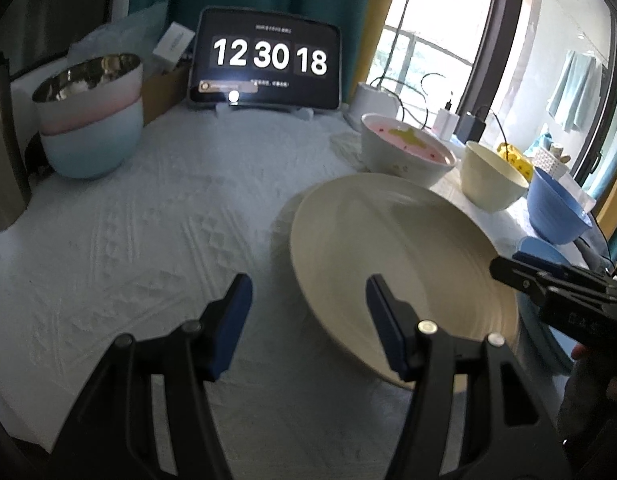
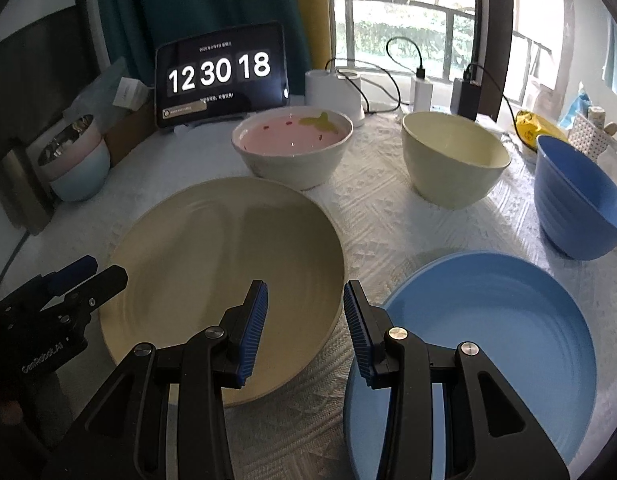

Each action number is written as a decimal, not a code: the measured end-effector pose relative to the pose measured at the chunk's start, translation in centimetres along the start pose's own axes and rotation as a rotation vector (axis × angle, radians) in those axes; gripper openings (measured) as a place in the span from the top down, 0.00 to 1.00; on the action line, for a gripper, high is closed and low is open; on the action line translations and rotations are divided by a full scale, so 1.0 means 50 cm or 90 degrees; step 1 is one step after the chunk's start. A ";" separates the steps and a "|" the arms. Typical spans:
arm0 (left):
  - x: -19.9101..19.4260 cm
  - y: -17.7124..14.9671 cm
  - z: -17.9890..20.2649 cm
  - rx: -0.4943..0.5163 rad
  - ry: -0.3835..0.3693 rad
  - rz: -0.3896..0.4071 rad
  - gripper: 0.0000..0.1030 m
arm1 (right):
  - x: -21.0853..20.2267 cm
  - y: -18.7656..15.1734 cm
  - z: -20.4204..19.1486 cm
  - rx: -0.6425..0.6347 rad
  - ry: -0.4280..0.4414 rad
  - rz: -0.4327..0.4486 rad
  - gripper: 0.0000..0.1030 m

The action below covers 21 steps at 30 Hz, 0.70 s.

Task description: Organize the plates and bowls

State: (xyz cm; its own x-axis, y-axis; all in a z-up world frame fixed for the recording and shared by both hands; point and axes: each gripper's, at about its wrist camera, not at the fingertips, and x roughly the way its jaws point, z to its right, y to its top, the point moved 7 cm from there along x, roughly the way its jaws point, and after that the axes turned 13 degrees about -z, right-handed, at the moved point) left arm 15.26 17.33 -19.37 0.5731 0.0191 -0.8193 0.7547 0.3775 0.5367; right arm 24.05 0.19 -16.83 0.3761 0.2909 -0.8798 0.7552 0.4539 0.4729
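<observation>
Both jaws apart and empty: left gripper (image 1: 308,316) straddles the cream plate's (image 2: 228,264) left rim, right gripper (image 2: 304,320) its right rim beside the blue plate (image 2: 508,320); uneven closing could tilt or drop it.

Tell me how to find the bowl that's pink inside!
Start at the tablet showing the big clock numbers at the back of the table. Just in front of it, to the right, sits the pink-lined bowl, behind the cream plate. Its neighbours, the cream bowl and blue bowl, are plain inside; only this one is pink with small pictures.
</observation>
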 end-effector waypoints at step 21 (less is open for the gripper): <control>0.022 -0.014 0.017 0.008 -0.017 -0.034 0.41 | 0.068 -0.018 -0.028 -0.032 -0.041 -0.056 0.49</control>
State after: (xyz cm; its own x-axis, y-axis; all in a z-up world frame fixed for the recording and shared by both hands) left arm 15.62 16.32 -20.49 0.5402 -0.0251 -0.8412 0.7879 0.3663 0.4951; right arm 23.86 1.96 -20.16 0.3450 0.1940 -0.9183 0.7593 0.5175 0.3946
